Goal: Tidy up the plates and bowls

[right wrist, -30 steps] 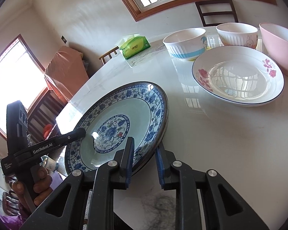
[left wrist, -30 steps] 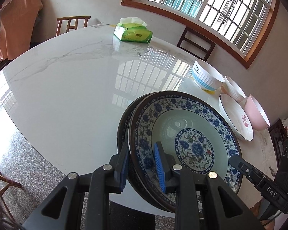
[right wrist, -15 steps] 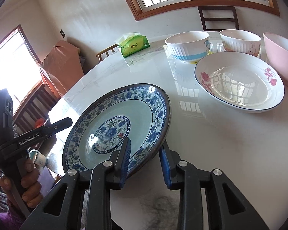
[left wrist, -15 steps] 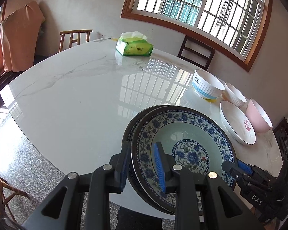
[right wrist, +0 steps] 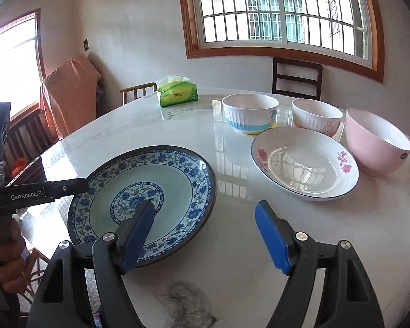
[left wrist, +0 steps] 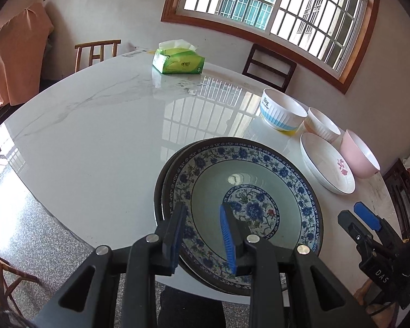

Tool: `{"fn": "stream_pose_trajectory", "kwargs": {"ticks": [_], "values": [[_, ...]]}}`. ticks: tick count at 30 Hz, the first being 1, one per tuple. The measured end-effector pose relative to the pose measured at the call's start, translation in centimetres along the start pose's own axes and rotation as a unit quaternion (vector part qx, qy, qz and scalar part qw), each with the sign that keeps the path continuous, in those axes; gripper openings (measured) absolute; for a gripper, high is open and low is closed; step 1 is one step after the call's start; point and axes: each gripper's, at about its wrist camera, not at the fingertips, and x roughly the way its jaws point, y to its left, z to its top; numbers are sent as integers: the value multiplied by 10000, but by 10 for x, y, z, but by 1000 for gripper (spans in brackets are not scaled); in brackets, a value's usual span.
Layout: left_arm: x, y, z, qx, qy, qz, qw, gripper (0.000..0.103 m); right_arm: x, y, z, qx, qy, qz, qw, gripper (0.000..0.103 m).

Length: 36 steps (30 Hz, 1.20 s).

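My left gripper (left wrist: 202, 235) has its fingers (left wrist: 227, 239) pinched on the near rim of the blue flower plate (left wrist: 248, 191). My right gripper (right wrist: 205, 236) has just been opening; its fingers (right wrist: 272, 236) stand wide, one over the plate's rim without pressing it. The plate sits at the near edge of the white surface (left wrist: 95, 136). To the plate's right lies a white plate with pink flowers (right wrist: 304, 164). Past that stand a blue-striped bowl (right wrist: 248, 113), a rabbit bowl (right wrist: 317, 117) and a pink bowl (right wrist: 377, 142). A green tissue pack (left wrist: 179, 61) sits far behind the plate.
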Motion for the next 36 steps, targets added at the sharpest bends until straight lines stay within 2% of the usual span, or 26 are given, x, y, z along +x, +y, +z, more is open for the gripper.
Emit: {"fn": "stream_pose_trajectory", "kwargs": {"ticks": [4, 8, 10, 13, 16, 19, 24, 30, 32, 36], "values": [[-3, -21, 3, 179, 21, -271, 9995, 26, -9, -43, -1, 286, -53, -430, 9987, 74], [3, -49, 9, 317, 211, -743, 9965, 26, -14, -100, 0, 943, -54, -658, 9934, 74], [9, -66, 13, 375, 324, -973, 9940, 26, -16, -128, -2, 1405, -54, -570, 9884, 74], [22, -92, 22, 525, 558, -1168, 9902, 26, -13, -159, -7, 2101, -38, -145, 9776, 74], [35, -117, 32, 705, 749, -1434, 9843, 26, -8, -175, -8, 2427, 5, 54, 9701, 70], [48, -140, 46, 884, 867, -1508, 9808, 29, -3, -183, -6, 2524, -6, 73, 9676, 60], [82, -159, 78, 982, 1004, -1333, 9811, 39, 6, -192, 1, 2614, -60, -22, 9652, 56], [132, -166, 104, 768, 1507, -1360, 9762, 40, 23, -201, 10, 2736, -22, -69, 9618, 55], [145, -163, 107, 626, 1579, -1239, 9776, 40, 28, -207, 11, 2858, 29, -26, 9583, 54], [169, -157, 107, 365, 1864, -1306, 9731, 40, 37, -216, 14, 2969, 101, -2, 9548, 53]]}}
